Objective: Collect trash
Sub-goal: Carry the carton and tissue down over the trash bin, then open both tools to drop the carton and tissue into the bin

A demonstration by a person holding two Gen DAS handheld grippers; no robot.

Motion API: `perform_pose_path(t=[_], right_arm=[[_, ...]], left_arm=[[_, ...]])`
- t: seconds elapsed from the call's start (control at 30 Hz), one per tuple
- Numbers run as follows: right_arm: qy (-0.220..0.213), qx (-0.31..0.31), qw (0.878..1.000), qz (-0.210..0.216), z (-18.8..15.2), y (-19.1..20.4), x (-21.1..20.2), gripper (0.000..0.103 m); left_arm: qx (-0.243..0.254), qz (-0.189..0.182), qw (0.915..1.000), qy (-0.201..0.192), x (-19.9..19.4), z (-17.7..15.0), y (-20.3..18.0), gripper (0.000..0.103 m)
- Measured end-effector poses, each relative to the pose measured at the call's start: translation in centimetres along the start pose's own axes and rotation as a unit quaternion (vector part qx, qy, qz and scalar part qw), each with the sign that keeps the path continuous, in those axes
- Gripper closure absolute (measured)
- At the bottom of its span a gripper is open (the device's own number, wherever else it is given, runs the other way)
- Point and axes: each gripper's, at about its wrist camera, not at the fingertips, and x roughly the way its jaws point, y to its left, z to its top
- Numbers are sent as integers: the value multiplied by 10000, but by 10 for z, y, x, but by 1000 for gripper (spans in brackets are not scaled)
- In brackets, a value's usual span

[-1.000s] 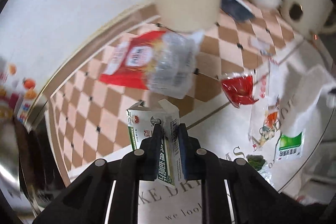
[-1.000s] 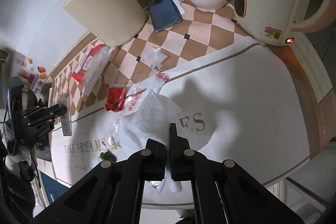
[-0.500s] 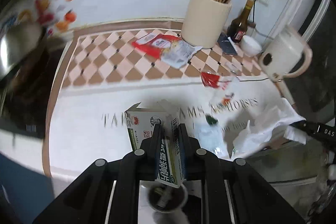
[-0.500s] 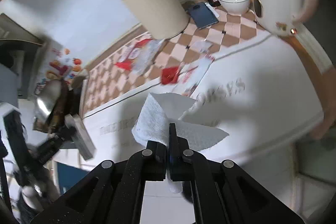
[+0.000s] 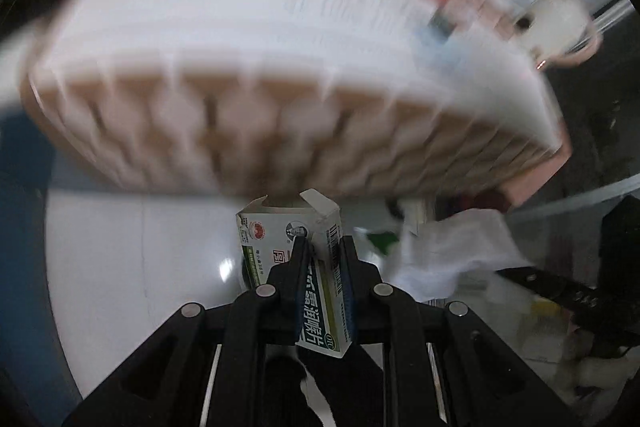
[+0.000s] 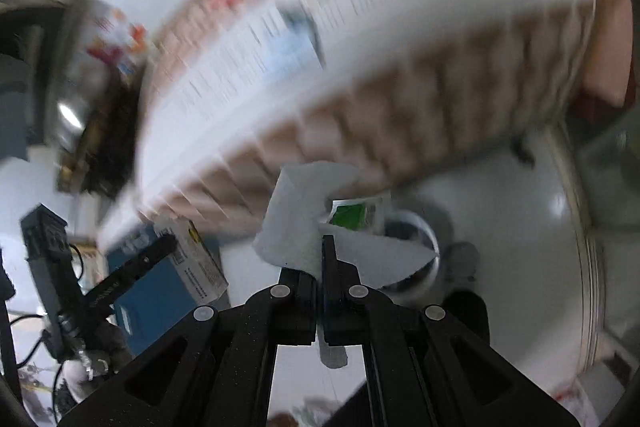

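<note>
A green-and-white carton [image 5: 298,269] with its top flaps open is clamped between the jaws of the left gripper [image 5: 323,255]. A white paper towel [image 6: 298,227] is pinched in the closed right gripper [image 6: 323,255], with a green wrapper [image 6: 354,214] just behind it. Beyond both, the blurred table edge [image 5: 280,131] is seen above a glossy white floor [image 5: 132,267].

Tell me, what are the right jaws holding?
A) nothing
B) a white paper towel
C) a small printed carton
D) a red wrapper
B: the right gripper is shut on a white paper towel; the printed carton sits in the left gripper.
</note>
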Motion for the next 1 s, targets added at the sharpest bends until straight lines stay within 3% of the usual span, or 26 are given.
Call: perform_pose_path(t=[0.1, 0.3, 0.47, 0.6, 0.67, 0.73, 0.77, 0.83, 0.9, 1.0], right_arm=[[579, 186, 9978, -244, -35, -41, 95, 102], [1154, 612, 9889, -708, -84, -145, 302, 102], [1488, 610, 9825, -938, -101, -203, 430, 102], [1761, 431, 9786, -973, -105, -222, 478, 100], [1881, 303, 9766, -1001, -107, -224, 486, 91], [1911, 220, 9757, -1049, -108, -224, 483, 40], [1892, 188, 9761, -1052, -109, -224, 478, 31], [1868, 71, 9765, -1074, -106, -215, 466, 12], [1858, -166, 9743, -1265, -105, -204, 452, 1], [1758, -601, 9700, -1565, -101, -176, 425, 1]], left_arm=[[-430, -24, 9978, 512, 97, -31, 35, 91], [-1097, -28, 9875, 1134, 308, -75, 110, 91], [-1284, -37, 9809, 1458, 414, -89, 146, 90], [-1350, 22, 9752, 1753, 445, -97, 153, 86], [-1246, 251, 9759, 1773, 443, -98, 150, 70], [-1192, 359, 9783, 1659, 433, -97, 145, 15], [-1157, 429, 9796, 1588, 425, -97, 144, 9], [-1075, 609, 9802, 1547, 405, -96, 140, 8], [-952, 915, 9797, 1509, 381, -96, 136, 8], [-676, 1410, 9771, 1440, 339, -97, 126, 8]])
